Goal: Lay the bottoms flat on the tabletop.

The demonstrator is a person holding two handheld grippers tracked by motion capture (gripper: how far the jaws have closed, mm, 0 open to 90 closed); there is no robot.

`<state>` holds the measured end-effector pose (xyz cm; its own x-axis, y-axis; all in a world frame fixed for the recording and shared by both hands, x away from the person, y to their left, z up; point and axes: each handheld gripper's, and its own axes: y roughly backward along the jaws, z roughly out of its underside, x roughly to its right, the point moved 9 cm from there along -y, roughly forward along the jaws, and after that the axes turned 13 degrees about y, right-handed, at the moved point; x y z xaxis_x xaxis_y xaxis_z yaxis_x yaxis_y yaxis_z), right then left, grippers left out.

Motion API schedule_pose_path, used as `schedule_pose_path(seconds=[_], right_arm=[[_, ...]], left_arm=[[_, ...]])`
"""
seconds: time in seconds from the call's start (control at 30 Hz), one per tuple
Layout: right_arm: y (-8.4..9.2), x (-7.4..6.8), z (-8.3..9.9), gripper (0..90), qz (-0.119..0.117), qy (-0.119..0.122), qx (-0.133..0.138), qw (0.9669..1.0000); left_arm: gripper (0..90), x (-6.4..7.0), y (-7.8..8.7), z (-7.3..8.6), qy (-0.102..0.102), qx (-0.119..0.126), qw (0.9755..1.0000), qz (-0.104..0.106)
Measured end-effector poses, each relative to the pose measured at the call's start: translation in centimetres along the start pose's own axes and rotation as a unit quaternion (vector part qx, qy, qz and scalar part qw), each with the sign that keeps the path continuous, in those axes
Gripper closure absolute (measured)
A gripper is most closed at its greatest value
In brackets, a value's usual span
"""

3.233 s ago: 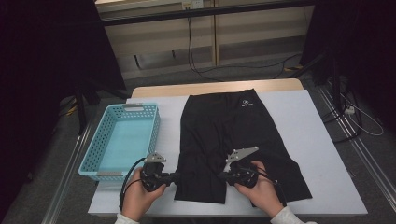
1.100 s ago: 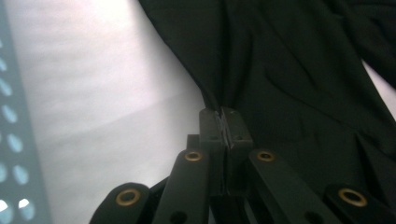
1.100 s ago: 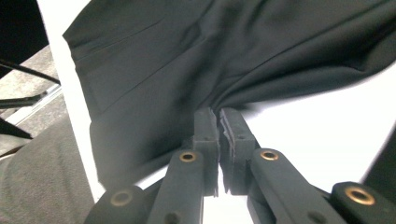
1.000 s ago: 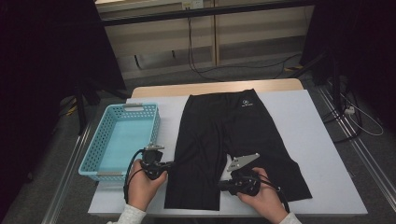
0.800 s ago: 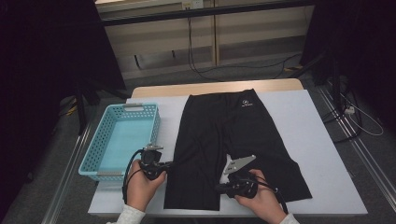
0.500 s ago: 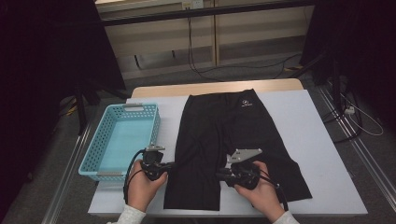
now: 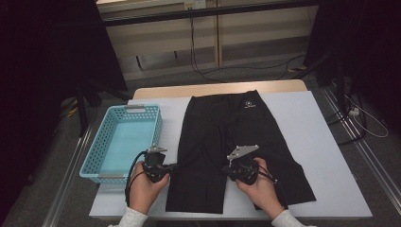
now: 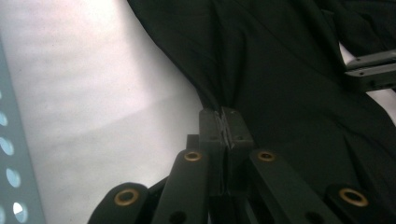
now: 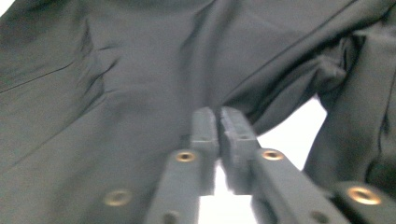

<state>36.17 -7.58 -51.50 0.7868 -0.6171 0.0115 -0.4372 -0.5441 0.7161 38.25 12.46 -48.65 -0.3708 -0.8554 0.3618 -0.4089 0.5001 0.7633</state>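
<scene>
Your black shorts [image 7: 236, 151] lie flat on the table, waistband far, white logo up; the near-left edge looks pinched.

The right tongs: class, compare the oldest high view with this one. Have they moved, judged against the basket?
Yes. The right tongs now sit nearer the basket, having shifted slightly left over the shorts.

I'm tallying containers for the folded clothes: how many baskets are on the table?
1. A light blue basket stands at the table's left edge, left of the black shorts, beside the left gripper. No other is visible.
</scene>
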Motion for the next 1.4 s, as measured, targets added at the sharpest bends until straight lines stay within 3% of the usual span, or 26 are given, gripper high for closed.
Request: schedule_pose_path(seconds=[0.1,0.27,0.43,0.5,0.6,0.73,0.9,1.13,1.4], right_arm=[[0.7,0.2,0.3,89.9,-0.014,-0.015,0.001,0.9998],[1.4,0.1,1.1,90.0,-0.013,-0.005,-0.013,0.9998],[1.5,-0.2,0.8,87.2,-0.012,0.007,-0.002,0.9999],[1.6,-0.3,0.7,81.2,-0.008,0.01,-0.001,0.9999],[1.8,-0.2,0.5,67.4,0.001,0.016,0.008,0.9998],[2.5,0.4,-0.2,43.4,0.005,0.023,0.036,0.9991],[3.3,1.5,-0.6,21.4,0.027,0.018,0.063,0.9975],[4.1,2.8,-0.5,16.3,0.038,0.005,0.08,0.9961],[4.2,2.9,-0.5,14.8,0.039,0.006,0.082,0.9958]], left_arm=[[88.7,-0.1,0.0,0.0,0.001,0.001,1.0,-0.003],[88.6,-0.2,0.0,0.0,-0.001,0.001,1.0,-0.007],[86.8,0.0,0.2,0.0,-0.001,-0.001,1.0,-0.001],[81.8,0.0,0.0,0.1,-0.004,0.003,1.0,-0.002],[66.5,0.3,-0.2,-0.1,-0.005,0.011,0.9999,0.009],[53.4,1.3,-0.2,-0.4,-0.039,0.029,0.9982,0.035],[38.6,1.9,-0.5,-0.7,-0.047,0.044,0.9966,0.051],[30.6,2.0,-0.6,-1.0,-0.05,0.053,0.9953,0.064],[27.2,1.5,-1.2,-0.8,-0.058,0.051,0.9957,0.051]])
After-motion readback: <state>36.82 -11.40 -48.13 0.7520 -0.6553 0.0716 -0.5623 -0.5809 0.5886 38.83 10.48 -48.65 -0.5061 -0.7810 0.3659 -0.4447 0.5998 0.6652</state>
